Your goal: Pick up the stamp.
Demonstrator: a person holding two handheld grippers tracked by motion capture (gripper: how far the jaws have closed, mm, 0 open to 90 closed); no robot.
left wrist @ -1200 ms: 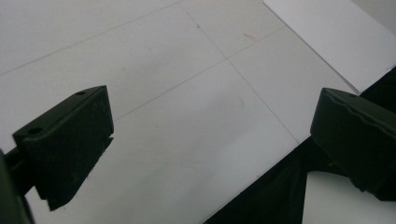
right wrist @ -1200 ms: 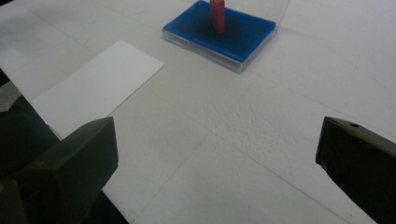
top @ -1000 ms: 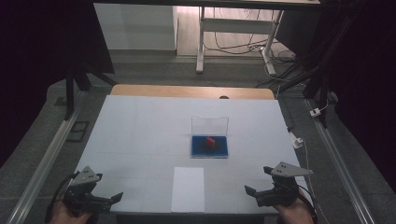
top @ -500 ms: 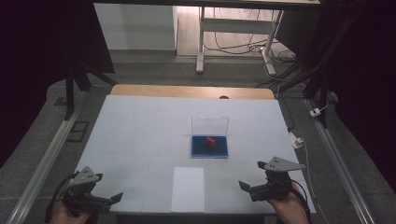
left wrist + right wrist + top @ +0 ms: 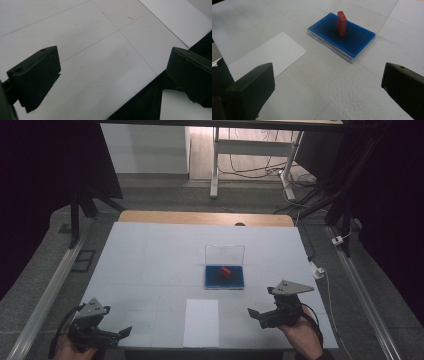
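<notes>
Two tongs hover over the near part of a wide white counter [image 5: 150, 260], which carries everything else in sight. On its middle, toward the right, sits a clear box [image 5: 224, 266] with a blue floor [image 5: 352, 41] and its see-through lid standing upright at the far side. Inside the box a small red block [image 5: 342, 23] stands on end, on the blue floor, touching neither wall.

Nearer the person, a white sheet of paper [image 5: 201, 322] lies flat at the front edge of the counter, between the two hands and a little apart from the box.

At the near right corner, the right tongs [image 5: 261, 312] are held in a hand [image 5: 303, 336], pointing toward the paper and the box. Their jaws stand wide apart with nothing between them; in the right gripper view the box and the red block lie ahead, well clear of the jaws.

At the near left corner, the left tongs [image 5: 120, 334] sit low over the counter's front edge. Their jaws are also spread wide and hold nothing; the left gripper view shows bare counter and a corner of the paper [image 5: 180, 20] beyond them.
</notes>
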